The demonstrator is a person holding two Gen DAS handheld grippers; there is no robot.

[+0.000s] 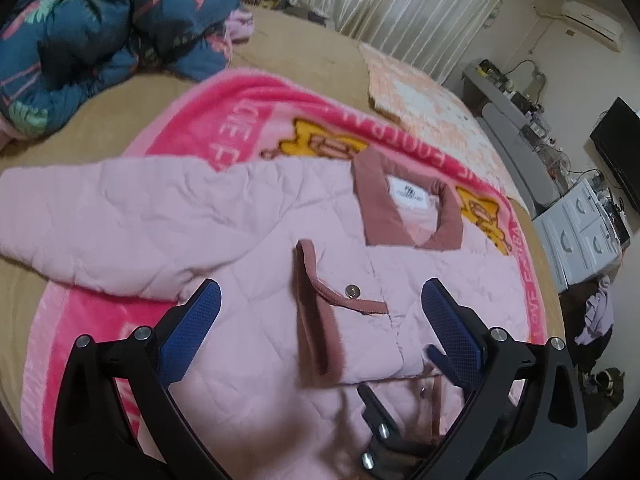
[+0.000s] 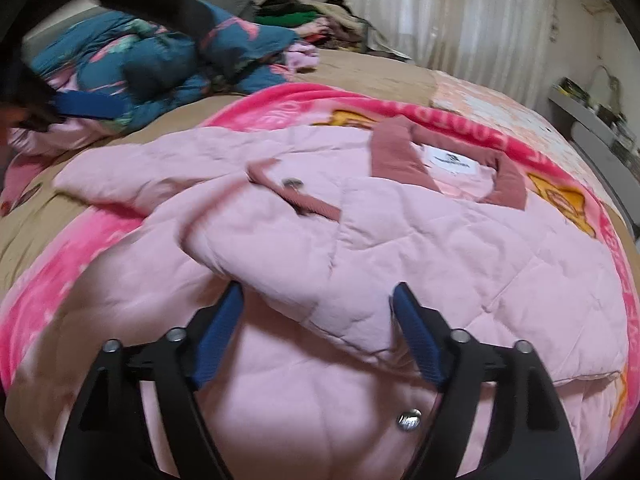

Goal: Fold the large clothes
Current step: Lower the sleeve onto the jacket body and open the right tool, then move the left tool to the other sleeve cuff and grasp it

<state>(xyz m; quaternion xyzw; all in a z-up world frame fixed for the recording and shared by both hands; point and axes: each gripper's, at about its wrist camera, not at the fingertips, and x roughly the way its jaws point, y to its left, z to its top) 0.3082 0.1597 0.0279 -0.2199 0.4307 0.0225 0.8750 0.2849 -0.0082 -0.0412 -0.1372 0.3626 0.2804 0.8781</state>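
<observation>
A pale pink quilted jacket [image 1: 248, 232] with a dusty-rose collar [image 1: 404, 208] lies on a bright pink blanket [image 1: 240, 104] on the bed. One sleeve is folded across the chest, its rose cuff [image 1: 316, 312] near a snap button. The other sleeve [image 1: 92, 220] stretches left. My left gripper [image 1: 320, 304] is open above the folded cuff, holding nothing. In the right wrist view the jacket [image 2: 440, 248] fills the middle, and my right gripper [image 2: 318, 304] is open just over the folded sleeve's lower edge, holding nothing. The left gripper's blue finger also shows at the far left [image 2: 88, 106].
A blue floral quilt [image 1: 100, 28] is heaped at the bed's far left. A peach patterned cloth [image 1: 432, 96] lies at the far right of the bed. White drawers [image 1: 580, 224], a cluttered shelf and a dark screen [image 1: 620, 148] stand beyond the right bed edge. Curtains hang behind.
</observation>
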